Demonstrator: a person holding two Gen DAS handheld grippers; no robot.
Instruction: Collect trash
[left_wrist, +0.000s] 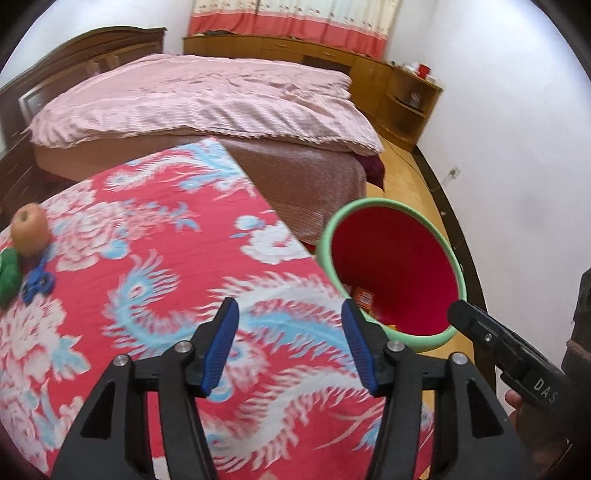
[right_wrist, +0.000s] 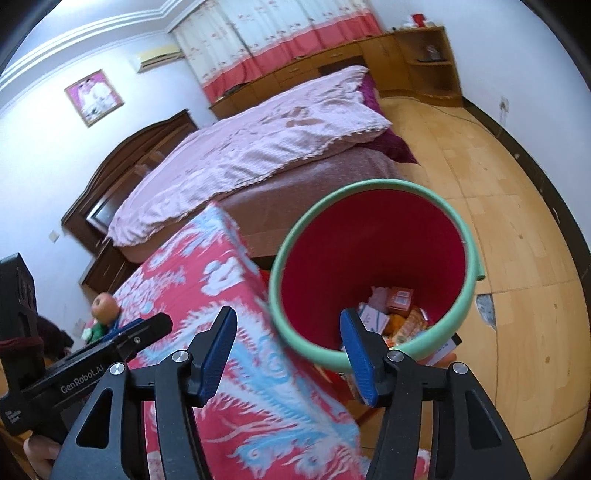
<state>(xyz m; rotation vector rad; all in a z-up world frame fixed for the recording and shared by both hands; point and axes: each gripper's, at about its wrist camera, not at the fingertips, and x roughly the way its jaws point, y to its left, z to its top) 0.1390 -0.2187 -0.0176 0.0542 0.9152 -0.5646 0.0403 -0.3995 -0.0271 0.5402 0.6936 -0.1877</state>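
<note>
A red bin with a green rim (left_wrist: 447, 254) (right_wrist: 465, 236) stands on the floor at the right edge of a table under a red, white and blue floral cloth (left_wrist: 166, 266) (right_wrist: 207, 295). Inside it lie several wrappers and cartons (right_wrist: 395, 310); a few show in the left wrist view (left_wrist: 364, 297). My left gripper (left_wrist: 290, 347) is open and empty above the cloth, left of the bin. My right gripper (right_wrist: 288, 350) is open and empty, above the table's edge and the bin's near rim.
An apple (left_wrist: 29, 232) (right_wrist: 105, 306), a green item (left_wrist: 9, 273) and a blue object (left_wrist: 38, 280) lie at the table's far left. A bed with a pink cover (left_wrist: 207, 99) stands behind. Wooden floor (right_wrist: 517, 229) lies right of the bin.
</note>
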